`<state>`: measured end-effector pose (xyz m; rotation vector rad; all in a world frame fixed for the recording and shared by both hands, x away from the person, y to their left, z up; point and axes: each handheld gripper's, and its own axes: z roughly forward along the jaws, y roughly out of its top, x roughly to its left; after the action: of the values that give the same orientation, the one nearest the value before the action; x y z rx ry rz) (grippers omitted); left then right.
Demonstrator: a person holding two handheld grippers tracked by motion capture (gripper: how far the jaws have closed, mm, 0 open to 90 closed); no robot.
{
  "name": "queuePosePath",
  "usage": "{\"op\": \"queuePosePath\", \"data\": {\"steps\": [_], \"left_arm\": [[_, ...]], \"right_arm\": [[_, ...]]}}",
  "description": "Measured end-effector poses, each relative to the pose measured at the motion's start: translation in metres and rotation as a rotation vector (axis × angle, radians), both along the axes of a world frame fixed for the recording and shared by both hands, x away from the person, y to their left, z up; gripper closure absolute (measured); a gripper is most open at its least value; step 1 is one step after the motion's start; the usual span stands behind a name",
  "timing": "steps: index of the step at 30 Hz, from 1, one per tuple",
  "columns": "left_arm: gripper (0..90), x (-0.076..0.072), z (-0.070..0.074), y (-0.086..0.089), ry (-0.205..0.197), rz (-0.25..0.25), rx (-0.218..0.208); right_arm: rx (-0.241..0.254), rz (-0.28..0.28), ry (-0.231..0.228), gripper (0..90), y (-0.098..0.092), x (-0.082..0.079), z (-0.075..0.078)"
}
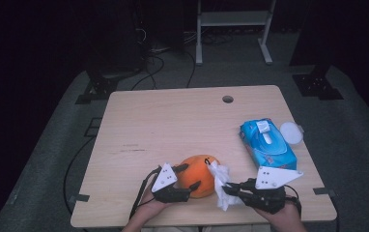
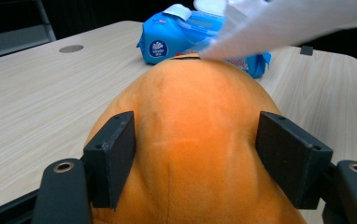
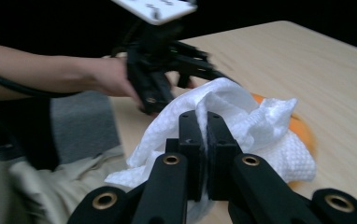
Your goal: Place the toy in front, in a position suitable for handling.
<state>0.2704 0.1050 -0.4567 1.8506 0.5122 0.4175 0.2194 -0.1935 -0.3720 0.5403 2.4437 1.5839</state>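
Wiping the orange ball with a wipe

My left gripper (image 1: 188, 177) clamps the ball (image 1: 198, 175) at the table's (image 1: 173, 121) near edge, pads on both flanks; it looks plush and soft, so I'd hold it at its widest girth. My right gripper (image 1: 227, 188), jaws pressed together on the wipe (image 1: 220, 180), holds it against the ball's side; it is light, limp and tearable, best pinched by a bunched fold. I count one ball, one wipe, one pack (image 1: 267, 143), one lid (image 1: 290, 132).

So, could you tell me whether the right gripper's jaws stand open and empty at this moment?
No, the right gripper has its jaws pressed together on the white wipe, which bunches out on both sides of them.
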Motion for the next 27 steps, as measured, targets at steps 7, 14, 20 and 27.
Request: {"op": "queuePosePath", "data": {"steps": [7, 14, 20, 27], "left_arm": [[29.4, 0.0, -0.001, 0.001, -0.01, -0.012, 0.006], [29.5, -0.002, 0.001, -0.001, -0.013, -0.015, 0.028], [30.7, -0.001, 0.0, -0.003, 0.003, -0.041, 0.042], [30.8, -0.001, 0.001, -0.003, 0.018, -0.047, 0.072]], "right_arm": [[-0.065, 0.013, 0.063, 85.8, 0.02, 0.021, -0.008], [-0.138, -0.061, 0.049, 80.9, 0.039, 0.061, -0.029], [-0.15, -0.071, -0.06, 61.3, 0.051, 0.054, -0.038], [-0.177, -0.096, -0.119, 68.0, 0.063, 0.055, -0.051]]}}
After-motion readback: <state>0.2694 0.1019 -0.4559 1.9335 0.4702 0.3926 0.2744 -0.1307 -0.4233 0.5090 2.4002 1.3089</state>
